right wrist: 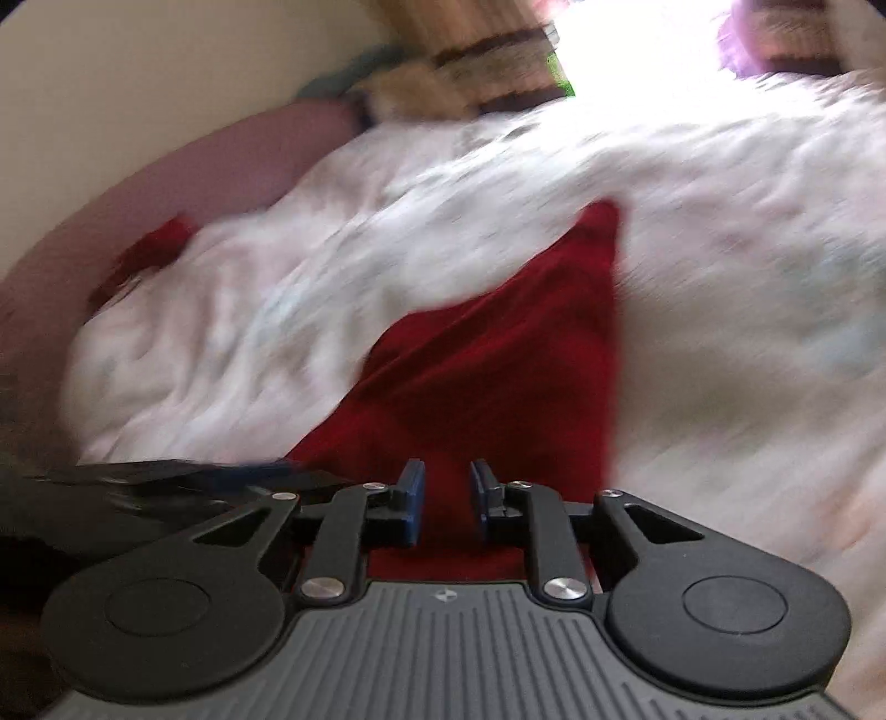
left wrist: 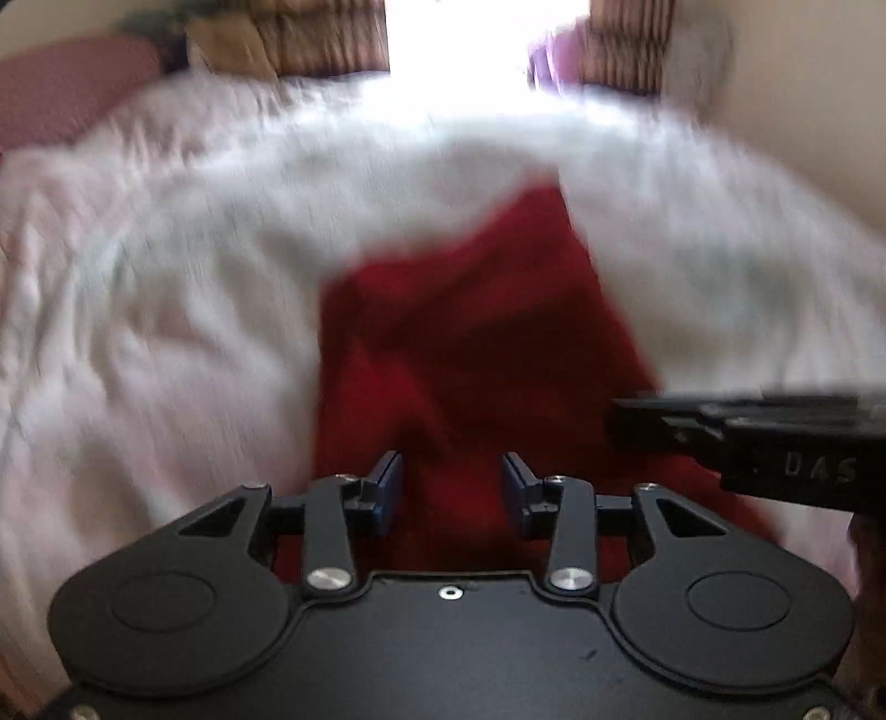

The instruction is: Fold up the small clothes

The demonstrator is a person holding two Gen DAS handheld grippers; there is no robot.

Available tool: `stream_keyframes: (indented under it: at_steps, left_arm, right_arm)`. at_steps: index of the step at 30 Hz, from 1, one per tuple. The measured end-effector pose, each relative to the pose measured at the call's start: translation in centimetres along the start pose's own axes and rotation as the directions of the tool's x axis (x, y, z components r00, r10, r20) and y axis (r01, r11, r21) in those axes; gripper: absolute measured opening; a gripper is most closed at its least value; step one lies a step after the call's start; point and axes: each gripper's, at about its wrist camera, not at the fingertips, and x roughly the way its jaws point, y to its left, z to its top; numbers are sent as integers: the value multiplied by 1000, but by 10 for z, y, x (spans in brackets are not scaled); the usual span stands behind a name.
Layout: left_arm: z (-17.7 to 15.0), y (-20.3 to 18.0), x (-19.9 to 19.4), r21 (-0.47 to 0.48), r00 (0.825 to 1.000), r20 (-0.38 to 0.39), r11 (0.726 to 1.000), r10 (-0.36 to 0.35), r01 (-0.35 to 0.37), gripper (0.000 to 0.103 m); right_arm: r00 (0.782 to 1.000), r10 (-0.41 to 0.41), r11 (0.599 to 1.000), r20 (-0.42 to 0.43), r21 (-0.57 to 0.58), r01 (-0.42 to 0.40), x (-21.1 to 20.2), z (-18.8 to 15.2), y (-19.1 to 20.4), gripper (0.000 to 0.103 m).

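My left gripper and right gripper both hover with jaws apart, empty, over a red cloth on a white bedspread

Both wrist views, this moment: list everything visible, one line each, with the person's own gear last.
Red garment: one, dark red, spread on the bed ahead of both grippers; blur hides its type.
Second red item: one, red, at the bedspread's far left edge; too blurred to identify.
Bedspread: one, white with faint pattern, rumpled, under the garment.
Pillow or bolster: one, dusty pink, along the bed's left side.
Curtains: striped brown, flanking a bright window.
Wall: cream, at right.
Left hand-held gripper: black, blue pads, jaws apart over the garment.
Right hand-held gripper: black and grey, blue pads, jaws apart over the garment.
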Motion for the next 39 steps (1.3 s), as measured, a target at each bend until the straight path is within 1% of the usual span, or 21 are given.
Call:
stream_keyframes:
  at_steps: [2,4,7,10,12,14,15,17,19,21,22,24,25,26,27,29,31,34,36,37,39]
  left_arm:
    - [-19,-4,2,58,998,-47,998,43,-40,42]
    - [-31,-5,-6,114,998,-50,993,45,-39,42]
    - [-37,-4,-18,153,997,-65,988,44,-34,42]
    - [-29,-1,-23,154,993,-112,988,42,-25,41]
    - [-16,4,-28,144,998,-61,989,20,-11,41]
    - [0,12,-23,121,1000,-5,993,10,-9,43]
    - [9,16,-18,95,1000,-3,995,7,-6,43]
    - [24,31,-2,6,1000,14,1000,-10,10,44]
    - [33,44,19,-60,999,-3,997,-37,37,44]
    - [34,54,41,-107,998,-65,994,-20,12,44]
    - [33,59,49,-122,997,-72,992,-34,25,43]
    - [32,66,52,-153,998,-47,987,-47,40,26]
    - [32,67,47,-162,999,-39,986,-31,24,26]
    - [32,65,42,-161,999,-33,987,6,-11,30]
    - [29,59,41,-147,998,-34,987,53,-57,42]
    - [12,45,50,-64,993,-25,991,118,-119,47]
    - [-2,38,51,-53,989,23,988,148,-147,47]
    - [-4,33,27,-86,983,75,983,167,-160,46]
    - [2,33,3,-80,976,169,989,140,-128,45]
    - [7,33,-8,-66,964,232,991,127,-115,46]
    - [22,37,-14,-77,927,354,991,126,-105,52]
  right_arm:
    - [995,-4,998,-98,-61,-2,10,-20,8,23]
    - [994,-21,993,-104,-116,8,6,-35,12,23]
    - [992,-12,988,-125,-154,-7,-7,-38,16,23]
    - [990,2,992,-143,-126,-21,-16,-31,14,23]
    - [993,23,997,-115,-72,-32,-26,-23,10,23]
    - [997,22,999,-79,-36,-25,-31,-18,7,23]
    - [998,12,1000,-61,-27,-14,-32,-14,6,23]
    - [999,-5,1000,-47,-25,4,-30,-11,2,23]
    - [999,-19,1000,-51,-18,18,-26,-9,1,23]
    - [998,-25,1000,-51,-11,24,-25,-8,-1,23]
    - [998,-27,1000,-51,-11,26,-25,-9,-1,23]
    - [998,-32,999,-51,-17,31,-30,-12,-2,23]
    - [998,-37,999,-49,-23,36,-31,-12,-2,23]
    - [998,-49,998,-45,-32,48,-32,-12,-1,24]
    - [997,-59,998,-39,-38,58,-32,-11,-1,24]
    - [998,-53,998,-25,-29,53,-31,-7,-2,24]
    - [999,-42,999,5,-26,42,-23,-2,0,24]
    - [994,-111,991,20,-73,112,-1,0,4,24]
    - [990,-135,989,40,-62,137,4,1,0,23]
    - [988,-133,990,77,-43,137,0,3,-2,24]
    - [969,-154,988,193,4,156,-6,18,-3,26]
